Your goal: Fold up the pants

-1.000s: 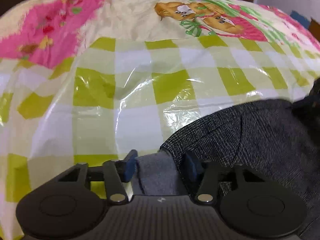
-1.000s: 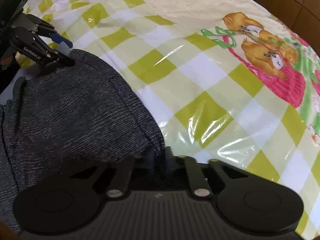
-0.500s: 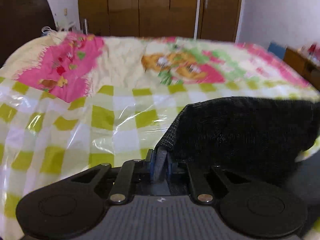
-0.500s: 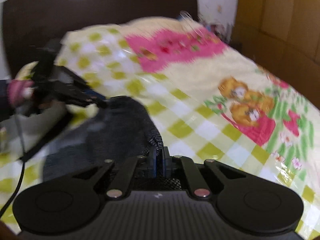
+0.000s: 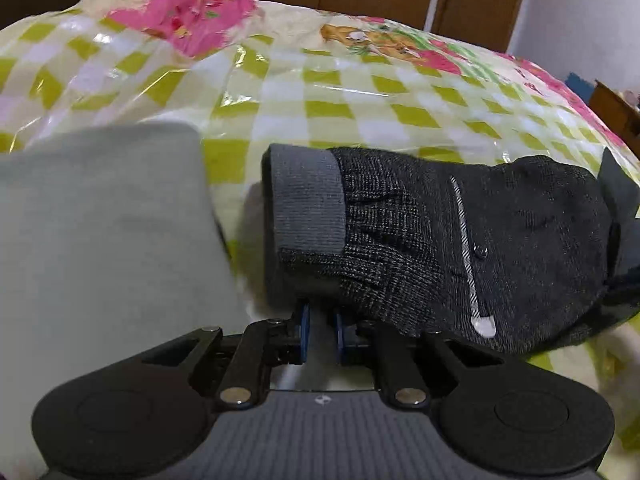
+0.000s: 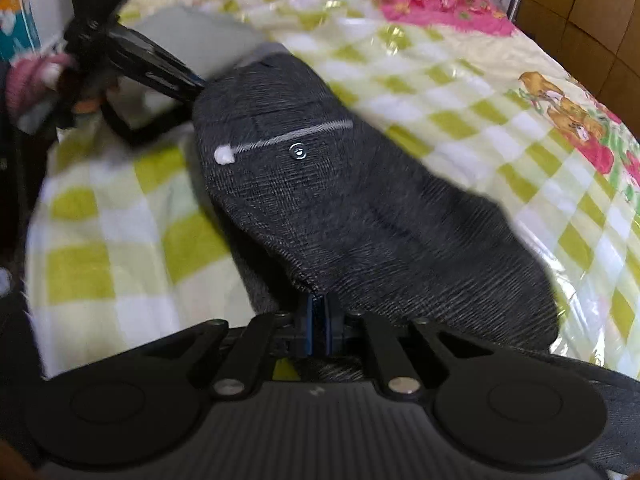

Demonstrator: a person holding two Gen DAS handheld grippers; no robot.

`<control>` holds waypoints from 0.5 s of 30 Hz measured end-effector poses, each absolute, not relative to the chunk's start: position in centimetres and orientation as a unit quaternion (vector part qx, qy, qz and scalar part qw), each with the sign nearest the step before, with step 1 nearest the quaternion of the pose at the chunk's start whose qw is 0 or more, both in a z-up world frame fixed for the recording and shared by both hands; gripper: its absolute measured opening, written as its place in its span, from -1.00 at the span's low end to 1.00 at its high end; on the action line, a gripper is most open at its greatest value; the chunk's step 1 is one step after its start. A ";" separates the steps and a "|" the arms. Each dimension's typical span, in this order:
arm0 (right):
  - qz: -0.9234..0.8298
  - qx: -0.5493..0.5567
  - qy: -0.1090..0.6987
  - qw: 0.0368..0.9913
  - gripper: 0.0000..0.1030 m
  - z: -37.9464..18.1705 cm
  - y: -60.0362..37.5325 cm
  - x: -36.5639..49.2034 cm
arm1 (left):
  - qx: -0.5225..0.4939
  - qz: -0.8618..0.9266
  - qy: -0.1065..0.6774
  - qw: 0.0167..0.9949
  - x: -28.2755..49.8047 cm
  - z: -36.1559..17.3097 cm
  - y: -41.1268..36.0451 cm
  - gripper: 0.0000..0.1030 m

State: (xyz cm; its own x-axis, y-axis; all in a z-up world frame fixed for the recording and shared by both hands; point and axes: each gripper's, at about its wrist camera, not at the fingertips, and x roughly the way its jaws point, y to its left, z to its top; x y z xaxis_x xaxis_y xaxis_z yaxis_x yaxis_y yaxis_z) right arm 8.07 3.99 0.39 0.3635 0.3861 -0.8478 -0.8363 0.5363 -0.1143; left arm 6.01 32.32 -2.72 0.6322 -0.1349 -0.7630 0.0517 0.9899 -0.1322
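While stretched between them, pants (image 5: 460, 248) in both hand-held grippers.

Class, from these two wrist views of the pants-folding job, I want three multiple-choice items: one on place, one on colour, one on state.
1. Where is the light grey folded cloth?
A. Beside the dark pants
B. On top of them
C. On the floor

2. What colour are the bed cover's checks?
A. Blue and white
B. Yellow-green and white
C. Red and black

3. How is the right gripper?
A. Wide open
B. Out of view
C. Shut on the pants

Key: 1 A, lying apart alongside them; 2 B, checks across the cover; 3 C, pads pinch fabric.
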 end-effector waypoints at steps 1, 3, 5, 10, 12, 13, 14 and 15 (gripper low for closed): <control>0.390 -0.291 0.399 0.777 -0.88 0.1 4.2 7.7 | -0.057 -0.050 0.420 0.904 5.9 -2.7 32.5 -0.50; 0.385 -0.312 0.391 0.776 -0.87 0.1 4.7 7.4 | -0.068 -0.043 0.409 0.909 6.2 -2.5 32.9 -0.50; 0.384 -0.320 0.390 0.774 -0.87 0.1 5.0 7.7 | -0.068 -0.036 0.400 0.913 6.6 -2.5 33.0 -0.51; 0.369 -0.334 0.394 0.773 -0.80 -0.5 5.5 7.4 | -0.046 0.007 0.401 0.915 7.2 -2.7 33.3 -0.50; 0.368 -0.345 0.395 0.768 -0.67 -0.9 5.8 6.7 | -0.051 0.016 0.396 0.917 6.4 -2.5 33.8 -0.50; 0.370 -0.348 0.395 0.766 -0.65 -1.1 5.9 6.2 | -0.049 0.022 0.393 0.918 5.8 -2.3 33.9 -0.50; 0.371 -0.351 0.394 0.764 -0.60 -1.1 5.9 5.9 | -0.043 0.026 0.391 0.919 5.3 -2.0 33.8 -0.50; 0.373 -0.352 0.391 0.764 -0.59 -1.2 5.9 5.6 | -0.039 0.029 0.387 0.921 4.8 -1.7 33.7 -0.50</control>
